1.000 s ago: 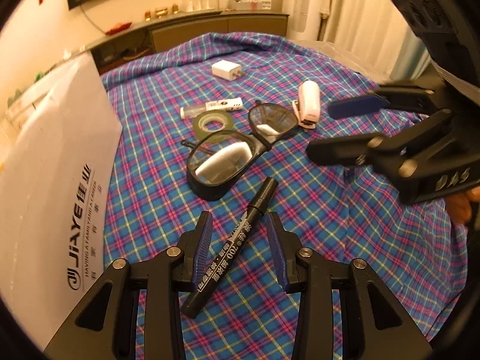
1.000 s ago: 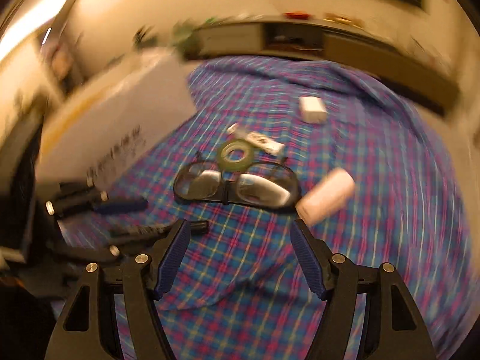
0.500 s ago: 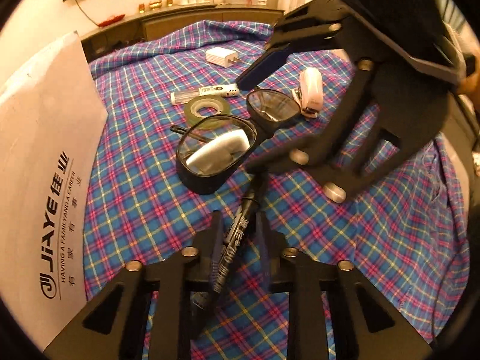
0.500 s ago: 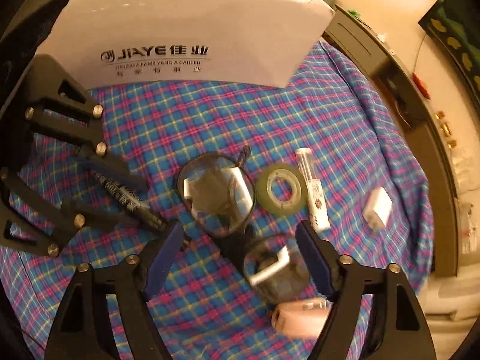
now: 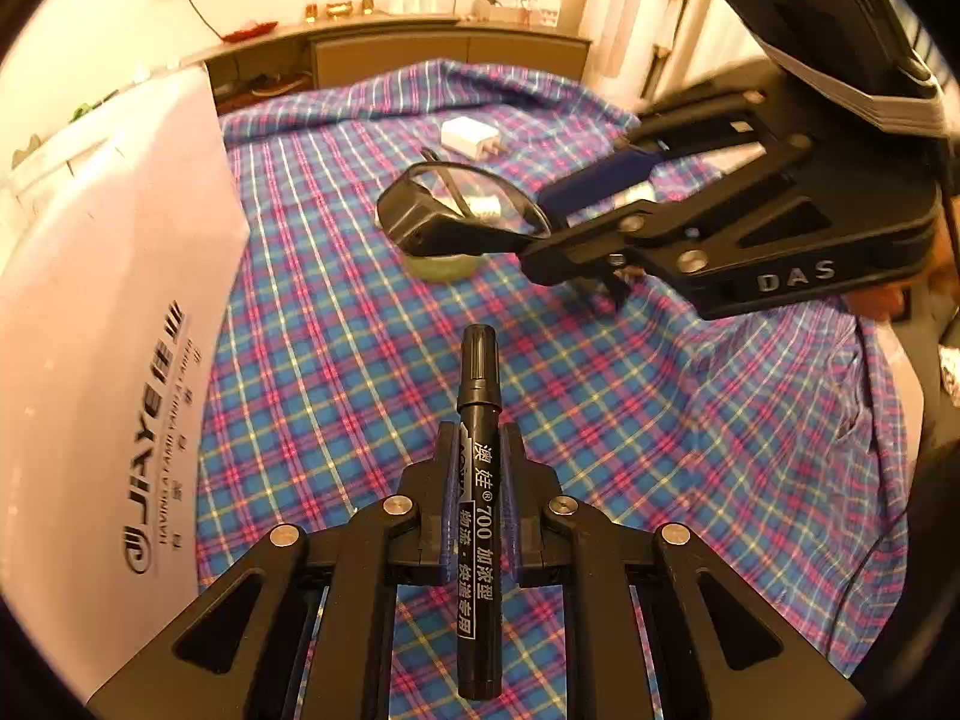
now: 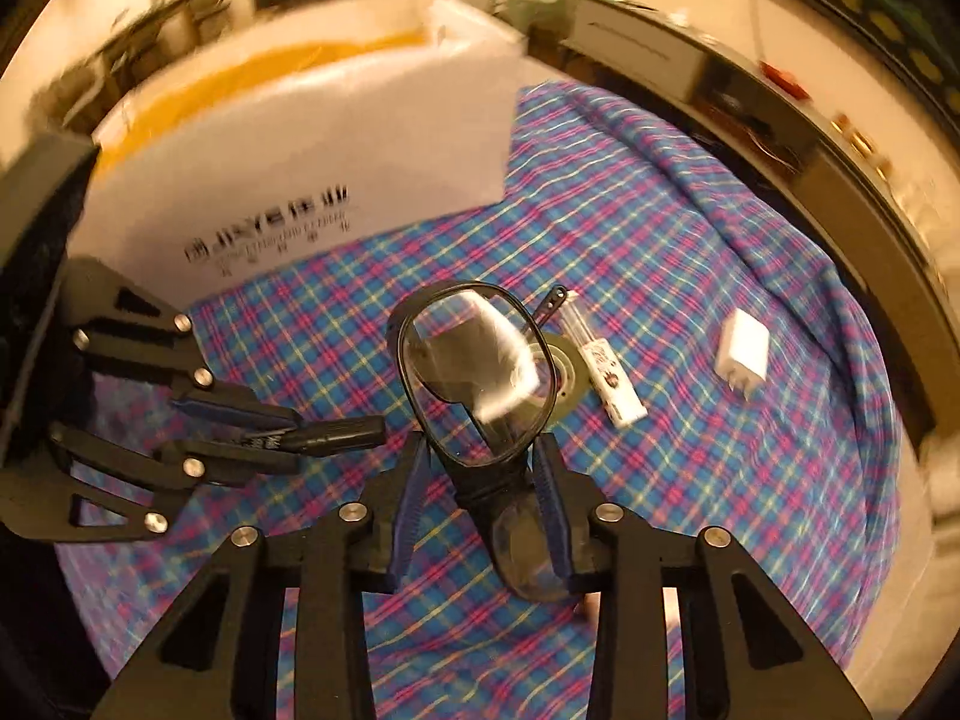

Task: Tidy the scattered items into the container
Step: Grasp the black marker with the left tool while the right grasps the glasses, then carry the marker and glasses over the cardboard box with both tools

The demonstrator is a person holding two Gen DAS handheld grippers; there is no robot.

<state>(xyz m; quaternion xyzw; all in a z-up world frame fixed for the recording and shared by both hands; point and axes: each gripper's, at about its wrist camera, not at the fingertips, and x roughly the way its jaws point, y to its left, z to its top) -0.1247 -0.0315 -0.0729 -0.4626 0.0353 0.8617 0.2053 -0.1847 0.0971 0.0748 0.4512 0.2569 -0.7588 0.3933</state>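
My left gripper (image 5: 477, 438) has its jaws closing, and the pads press on a black marker (image 5: 479, 480) whose cap points forward above the plaid cloth (image 5: 660, 450). In the right wrist view the left gripper (image 6: 240, 432) and its marker (image 6: 336, 435) sit at the left. My right gripper (image 6: 480, 450) has its jaws closing on black-framed glasses (image 6: 474, 360), gripped at the bridge. The left wrist view shows the glasses (image 5: 456, 210) raised off the cloth in the right gripper (image 5: 558, 222). The white container (image 5: 108, 300) stands at the left, its open top (image 6: 336, 138) showing.
A green tape roll (image 6: 567, 375), a white tube (image 6: 606, 378) and a white charger plug (image 6: 744, 354) lie on the cloth beyond the glasses. Low cabinets (image 5: 444, 54) run along the far wall. The cloth falls away at the right edge.
The left gripper closed on the marker and lifted it. The right gripper swung in over the glasses, closed on their bridge and raised them off the cloth.
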